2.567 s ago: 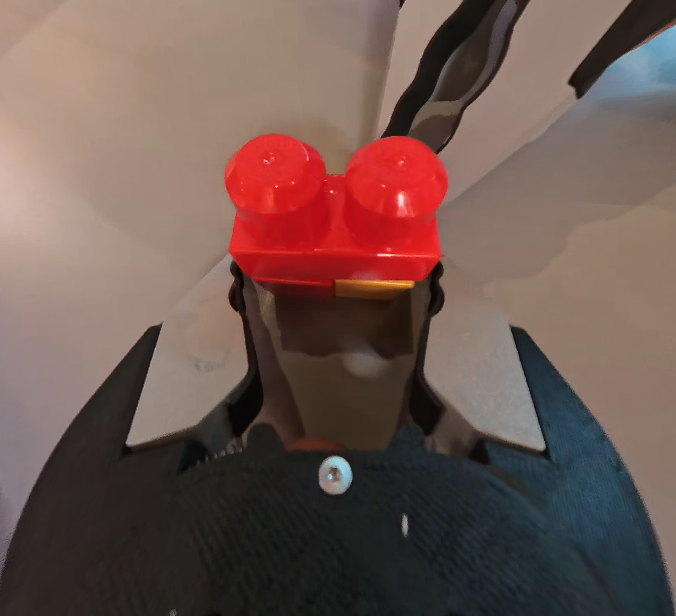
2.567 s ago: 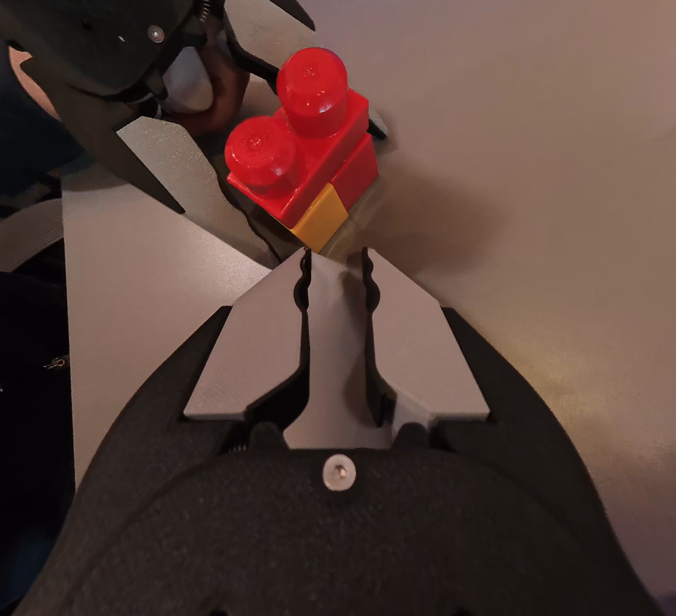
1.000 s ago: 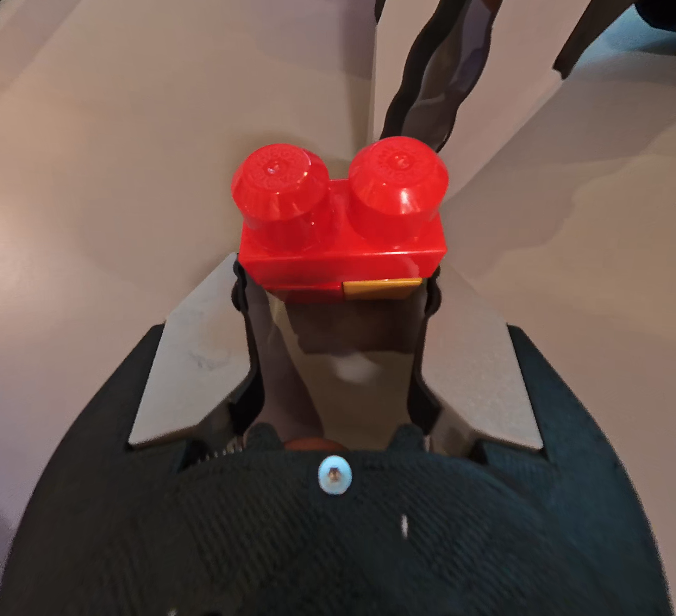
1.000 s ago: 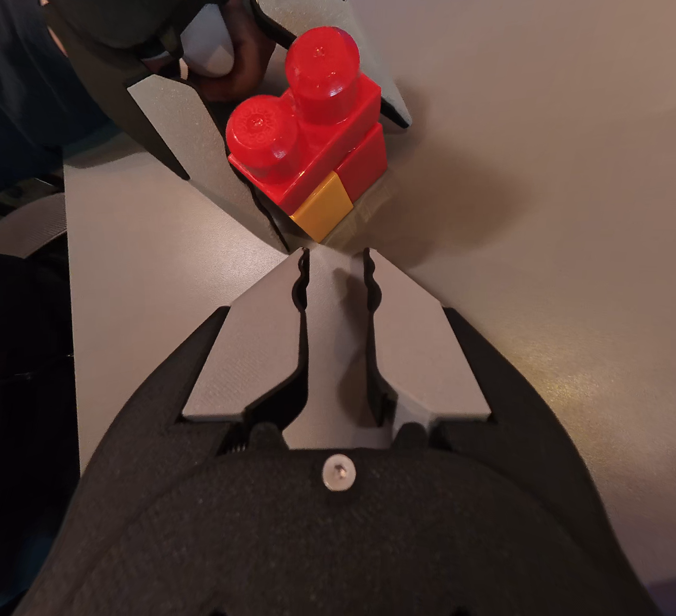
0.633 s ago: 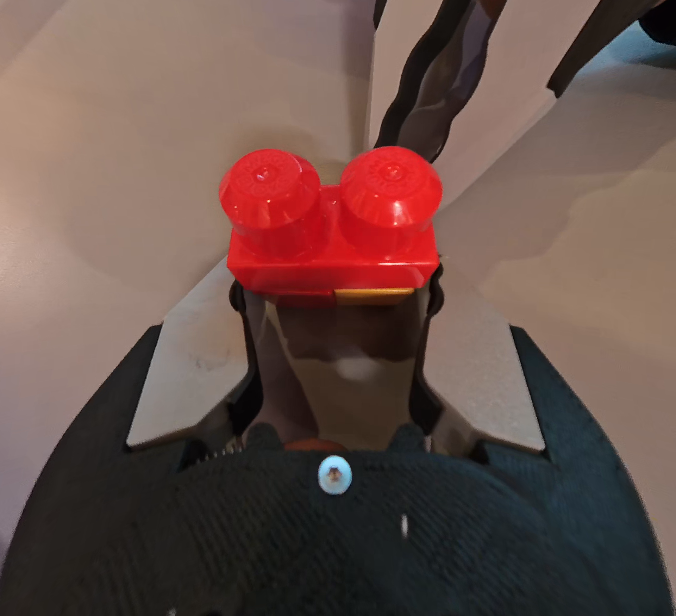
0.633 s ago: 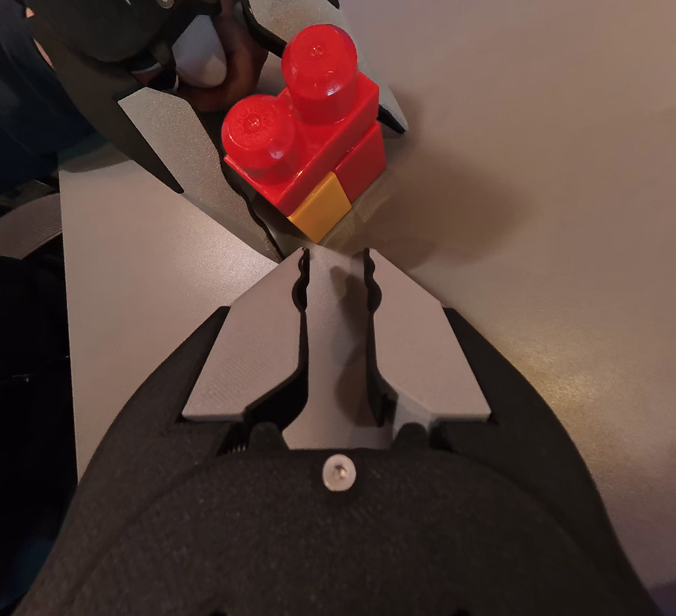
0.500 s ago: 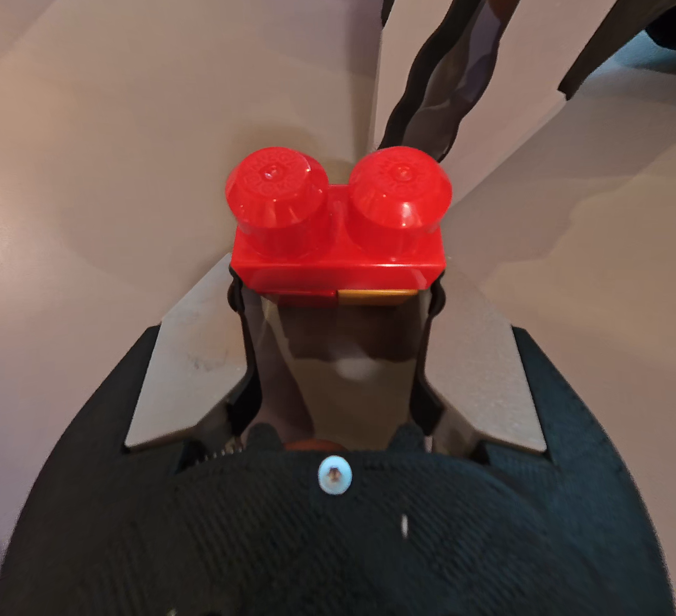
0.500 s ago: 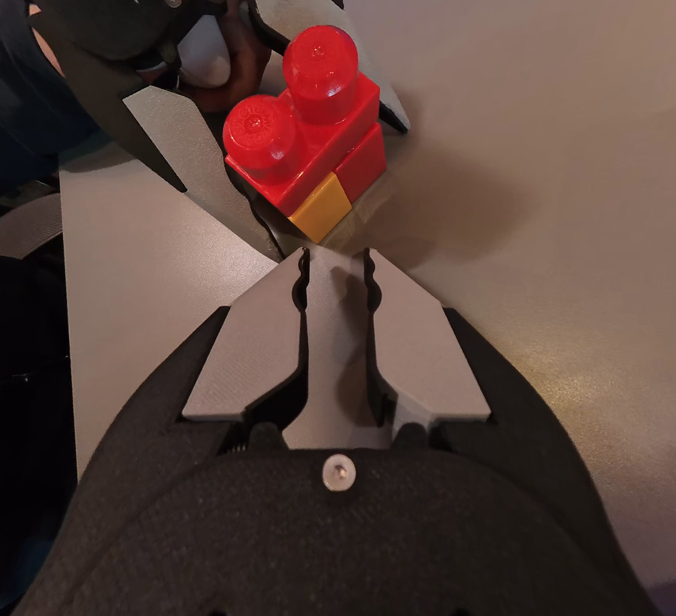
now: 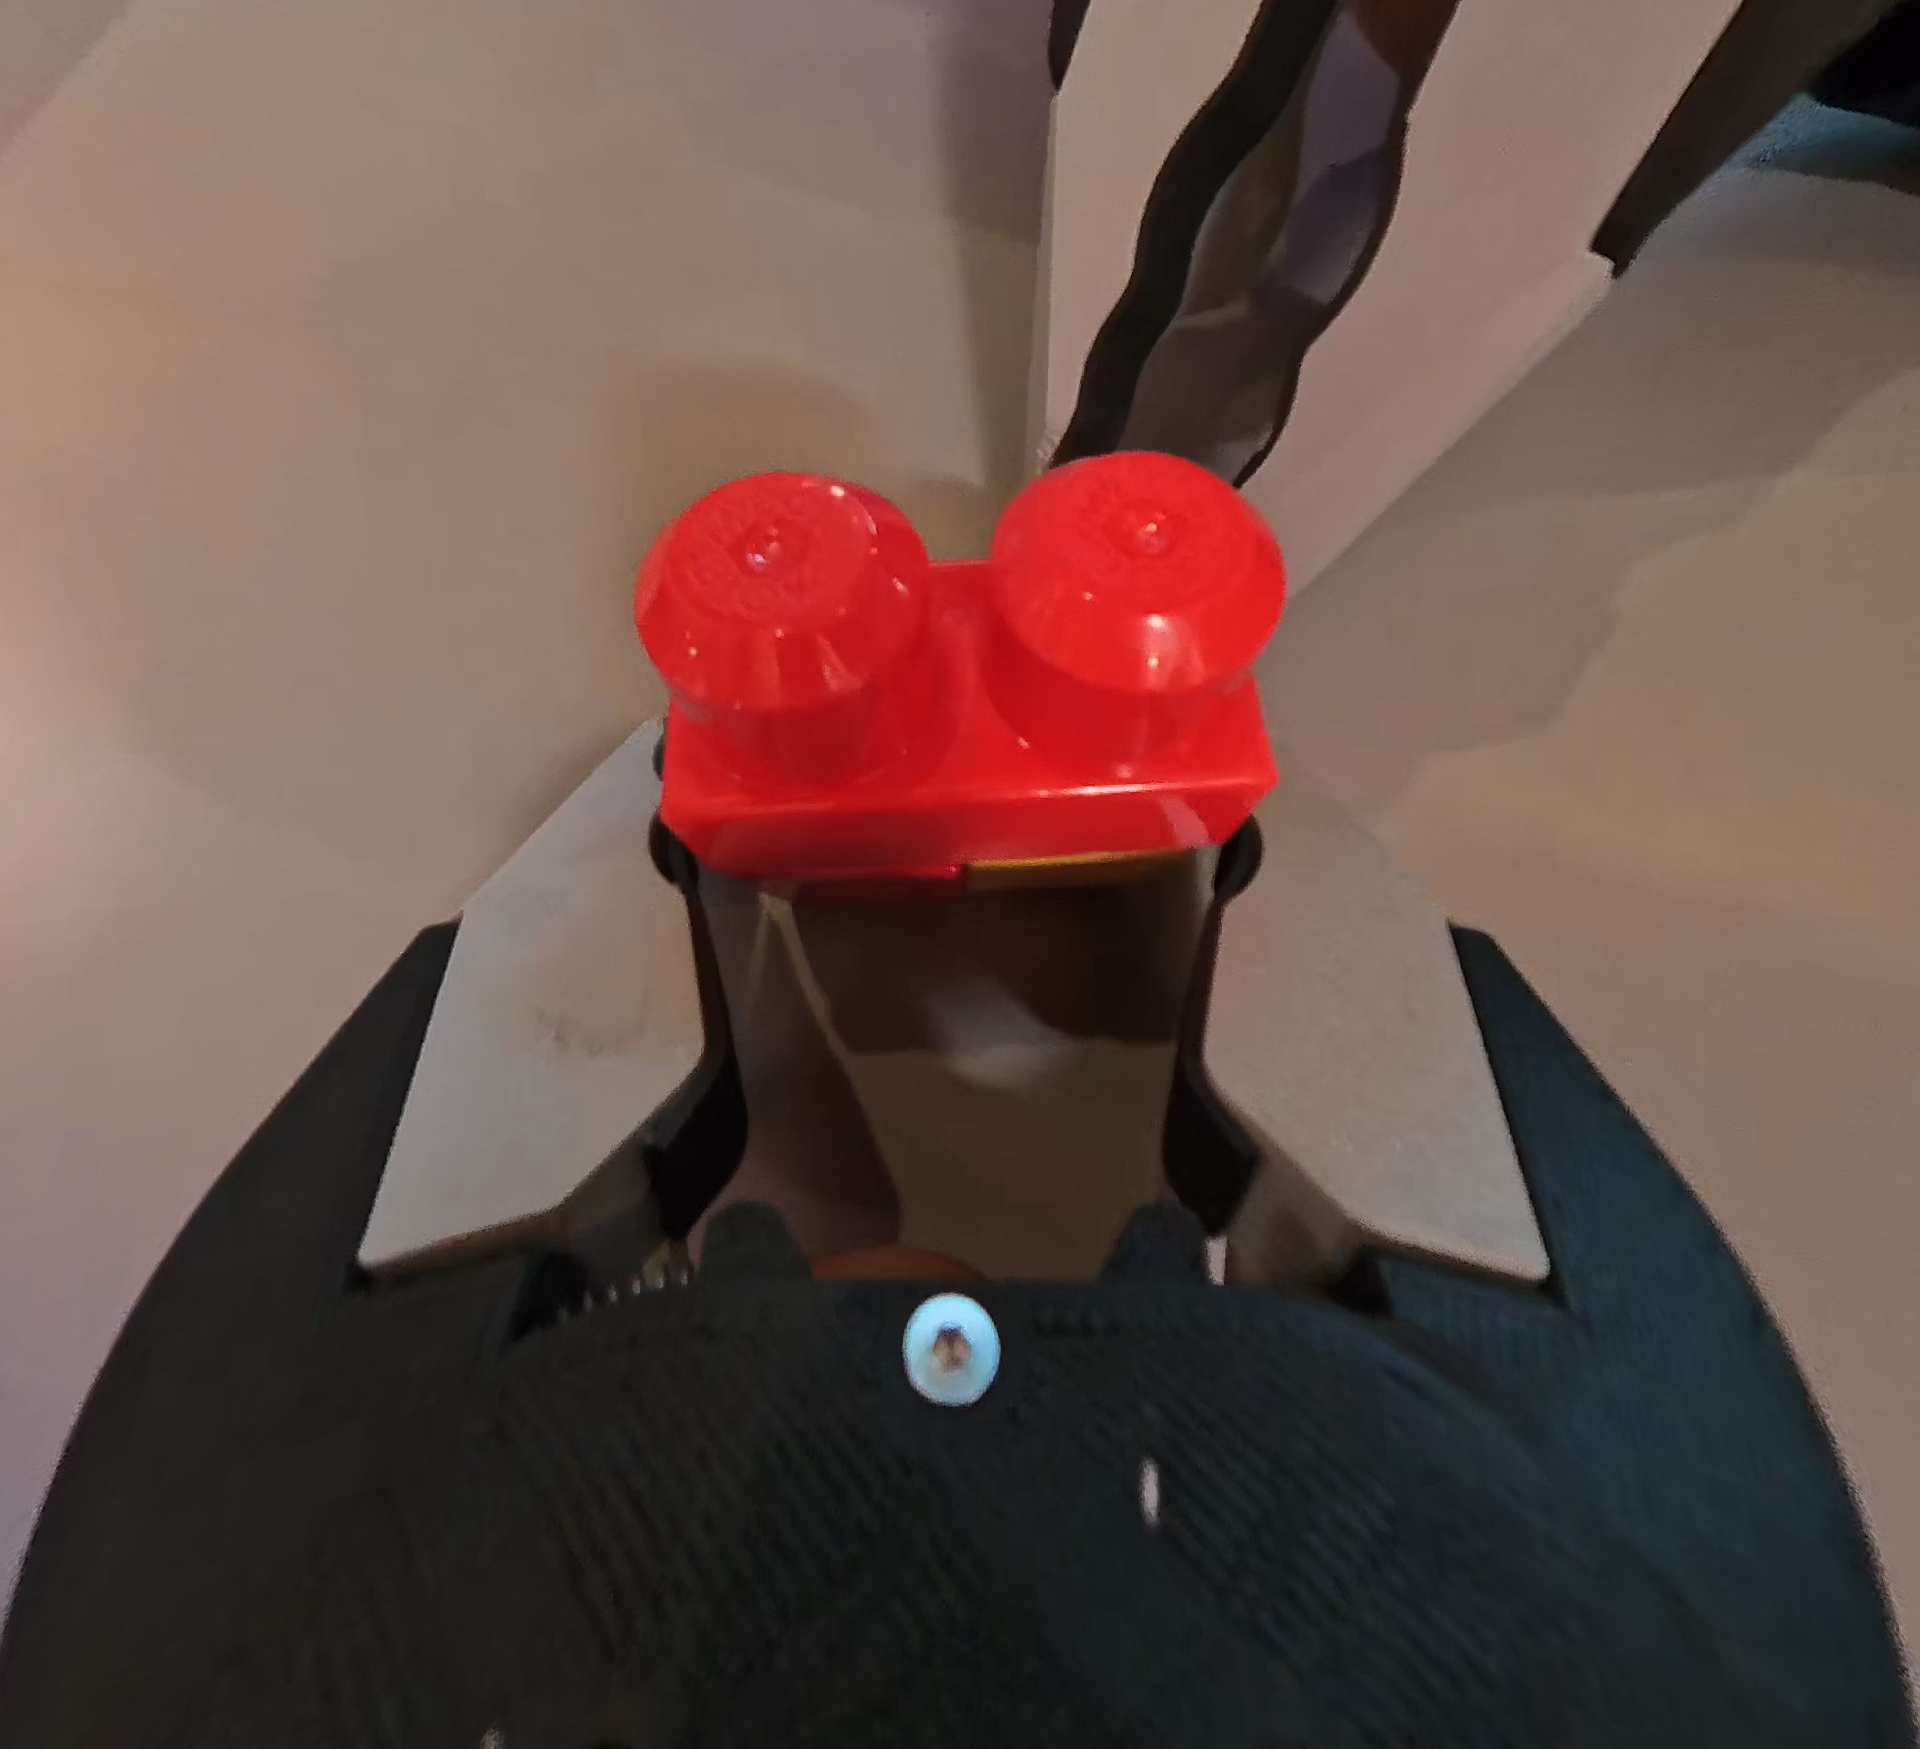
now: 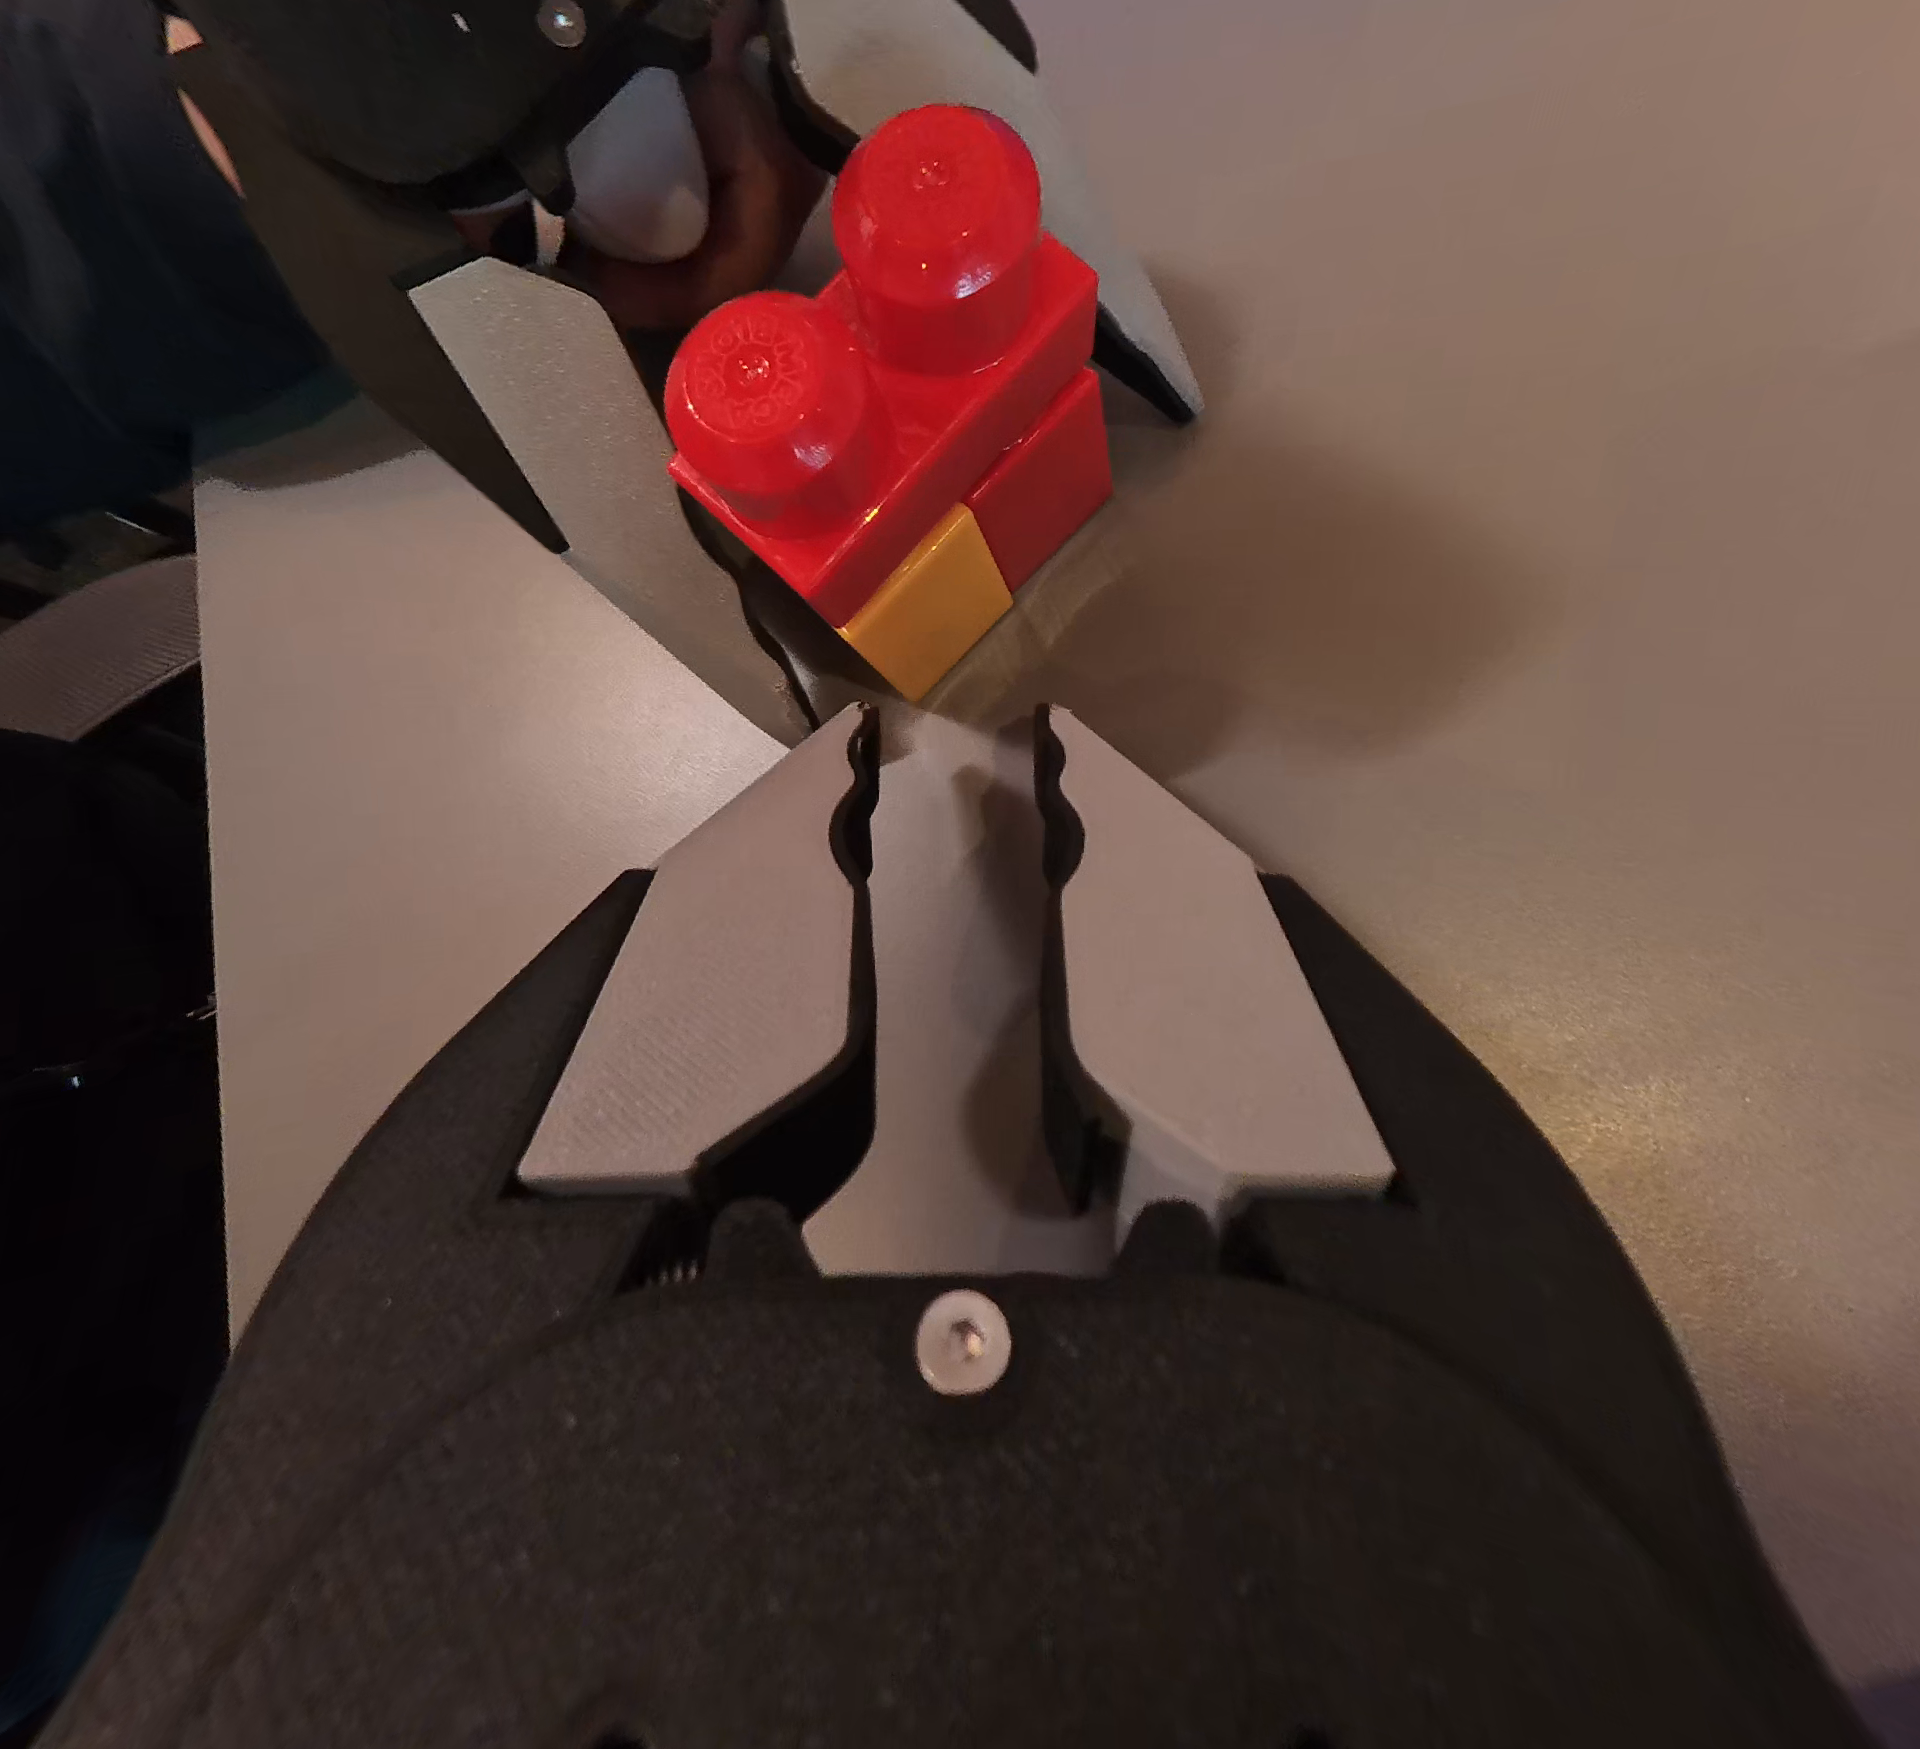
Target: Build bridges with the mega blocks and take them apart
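A red two-stud block (image 9: pixel 966 743) sits on a small red block (image 10: pixel 1049 494) and a small yellow block (image 10: pixel 925 613), forming a low stack on the grey table (image 10: pixel 1455 245). My left gripper (image 9: pixel 956 852) is shut on this stack, with its fingers (image 10: pixel 561 452) on either side of the lower blocks. In the right wrist view the two-stud block (image 10: pixel 935 411) is at centre top. My right gripper (image 10: pixel 951 723) is narrowly open and empty, its tips just short of the yellow block. Its fingers (image 9: pixel 1143 141) show beyond the stack in the left wrist view.
A person's hand (image 10: pixel 727 245) holds the left gripper from behind. The table's left edge (image 10: pixel 208 764) runs close by, with dark space beyond it. Bare table (image 9: pixel 416 245) lies to the right of and beyond the stack.
The stack has tilted slightly between the left gripper's fingers, and that gripper has shifted a little. The right gripper has held its place and its opening.
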`<action>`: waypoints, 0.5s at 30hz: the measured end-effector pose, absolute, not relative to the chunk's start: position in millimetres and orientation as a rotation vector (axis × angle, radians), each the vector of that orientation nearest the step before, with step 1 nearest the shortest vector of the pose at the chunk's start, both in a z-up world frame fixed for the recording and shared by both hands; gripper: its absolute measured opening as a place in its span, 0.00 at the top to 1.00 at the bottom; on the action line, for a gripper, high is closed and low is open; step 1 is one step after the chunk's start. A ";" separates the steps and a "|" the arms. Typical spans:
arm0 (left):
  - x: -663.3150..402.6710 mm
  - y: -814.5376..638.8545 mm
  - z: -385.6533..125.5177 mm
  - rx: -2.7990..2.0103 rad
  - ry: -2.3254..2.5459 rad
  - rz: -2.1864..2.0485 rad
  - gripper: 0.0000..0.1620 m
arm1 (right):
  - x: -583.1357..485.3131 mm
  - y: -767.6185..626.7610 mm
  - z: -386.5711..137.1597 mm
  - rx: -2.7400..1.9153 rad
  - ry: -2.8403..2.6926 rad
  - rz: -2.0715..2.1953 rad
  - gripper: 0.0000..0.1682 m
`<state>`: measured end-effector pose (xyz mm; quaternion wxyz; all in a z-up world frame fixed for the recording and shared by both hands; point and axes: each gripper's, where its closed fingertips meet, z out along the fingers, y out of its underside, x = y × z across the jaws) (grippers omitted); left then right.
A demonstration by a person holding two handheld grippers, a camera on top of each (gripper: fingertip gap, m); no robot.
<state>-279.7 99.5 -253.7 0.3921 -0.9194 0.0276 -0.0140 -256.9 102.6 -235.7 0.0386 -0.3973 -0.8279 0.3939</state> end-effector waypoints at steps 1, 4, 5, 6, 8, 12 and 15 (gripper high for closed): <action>-279.8 100.4 -253.7 -2.334 0.083 -0.040 0.37 | -256.7 102.2 -235.6 -1.217 -2.540 1.209 0.84; -278.9 102.4 -253.4 -2.331 0.124 -0.057 0.39 | -256.1 101.9 -234.8 -1.208 -2.540 1.205 0.84; -279.2 103.2 -253.2 -2.329 0.134 -0.062 0.41 | -256.1 101.9 -233.9 -1.205 -2.538 1.206 0.84; -279.8 104.1 -252.1 -2.322 0.143 -0.067 0.47 | -256.1 101.8 -233.0 -1.204 -2.536 1.210 0.84; -282.1 105.3 -252.1 -2.322 0.145 -0.069 0.47 | -256.1 102.0 -231.8 -1.203 -2.532 1.216 0.84; -283.7 106.1 -252.1 -2.322 0.140 -0.068 0.48 | -255.9 102.9 -231.3 -1.203 -2.530 1.216 0.84; -283.6 106.1 -252.0 -2.322 0.140 -0.069 0.48 | -255.5 102.2 -231.6 -1.200 -2.534 1.214 0.84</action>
